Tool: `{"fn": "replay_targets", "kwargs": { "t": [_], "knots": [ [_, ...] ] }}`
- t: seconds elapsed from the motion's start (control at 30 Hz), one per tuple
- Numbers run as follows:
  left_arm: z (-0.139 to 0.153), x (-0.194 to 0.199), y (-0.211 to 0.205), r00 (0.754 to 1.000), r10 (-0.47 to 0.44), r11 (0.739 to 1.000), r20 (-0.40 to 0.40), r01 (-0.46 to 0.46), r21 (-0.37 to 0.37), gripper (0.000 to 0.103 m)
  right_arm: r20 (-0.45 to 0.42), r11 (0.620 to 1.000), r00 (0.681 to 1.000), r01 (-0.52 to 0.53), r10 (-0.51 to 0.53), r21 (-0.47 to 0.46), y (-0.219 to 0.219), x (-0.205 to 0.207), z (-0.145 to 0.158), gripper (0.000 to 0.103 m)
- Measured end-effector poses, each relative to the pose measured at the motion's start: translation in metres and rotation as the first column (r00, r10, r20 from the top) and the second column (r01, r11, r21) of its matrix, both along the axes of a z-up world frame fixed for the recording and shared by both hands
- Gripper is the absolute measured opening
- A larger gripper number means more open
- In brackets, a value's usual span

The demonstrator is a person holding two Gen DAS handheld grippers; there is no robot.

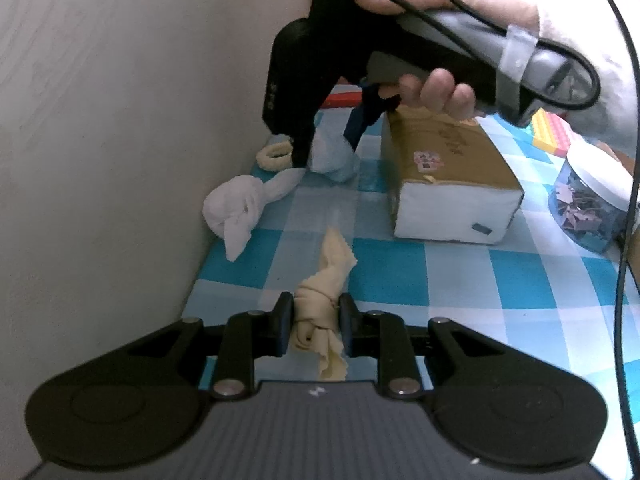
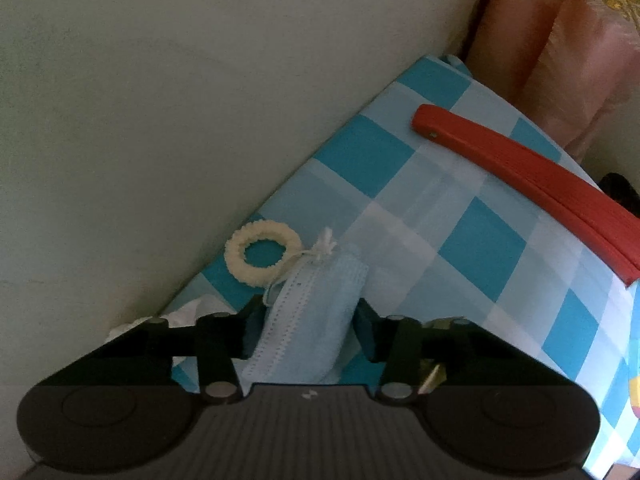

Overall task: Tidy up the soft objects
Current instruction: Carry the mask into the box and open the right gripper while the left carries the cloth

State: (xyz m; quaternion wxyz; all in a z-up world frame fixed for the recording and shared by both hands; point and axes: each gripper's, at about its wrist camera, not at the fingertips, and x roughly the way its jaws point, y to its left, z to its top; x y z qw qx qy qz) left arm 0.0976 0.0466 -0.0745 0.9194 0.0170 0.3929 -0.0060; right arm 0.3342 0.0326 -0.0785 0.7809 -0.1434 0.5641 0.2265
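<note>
My left gripper (image 1: pixel 314 312) is shut on a knotted cream cloth (image 1: pixel 320 296) that lies on the blue checked tablecloth (image 1: pixel 460 280). A knotted white cloth (image 1: pixel 240 208) lies beyond it by the wall. My right gripper (image 2: pixel 308 320) stands around a folded light blue face mask (image 2: pixel 312 320), its jaws apart with a gap to the mask on each side. In the left wrist view the right gripper (image 1: pixel 328 148) stands over the same mask (image 1: pixel 334 156). A cream hair scrunchie (image 2: pixel 262 252) lies just past the mask by the wall and shows in the left wrist view too (image 1: pixel 274 156).
A gold and white tissue pack (image 1: pixel 448 176) stands right of centre. A clear jar of small clips (image 1: pixel 592 200) and a coloured block toy (image 1: pixel 554 132) are at the right. A red folded fan (image 2: pixel 528 184) lies at the far table edge. The wall (image 1: pixel 120 120) borders the left side.
</note>
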Motion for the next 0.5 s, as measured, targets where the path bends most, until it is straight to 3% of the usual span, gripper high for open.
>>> {"fn": "replay_targets", "kwargs": {
  "t": [0.07,0.27,0.5],
  "knots": [
    [0.0,0.0,0.001,1.0,0.003,1.0,-0.002,-0.003,-0.002,0.023,-0.001,1.0,1.0,0.003,-0.003,0.014,-0.001,0.0,0.002,0.045],
    [0.001,0.0,-0.001,1.0,0.002,1.0,-0.002,-0.002,0.001,0.022,-0.001,0.999,1.0,-0.006,0.006,0.034,-0.007,-0.011,0.017,0.044],
    [0.008,-0.006,-0.002,1.0,-0.015,1.0,0.005,0.015,-0.005,0.023,0.021,0.994,0.999,-0.03,0.028,0.103,-0.022,-0.04,0.059,0.044]
  ]
}}
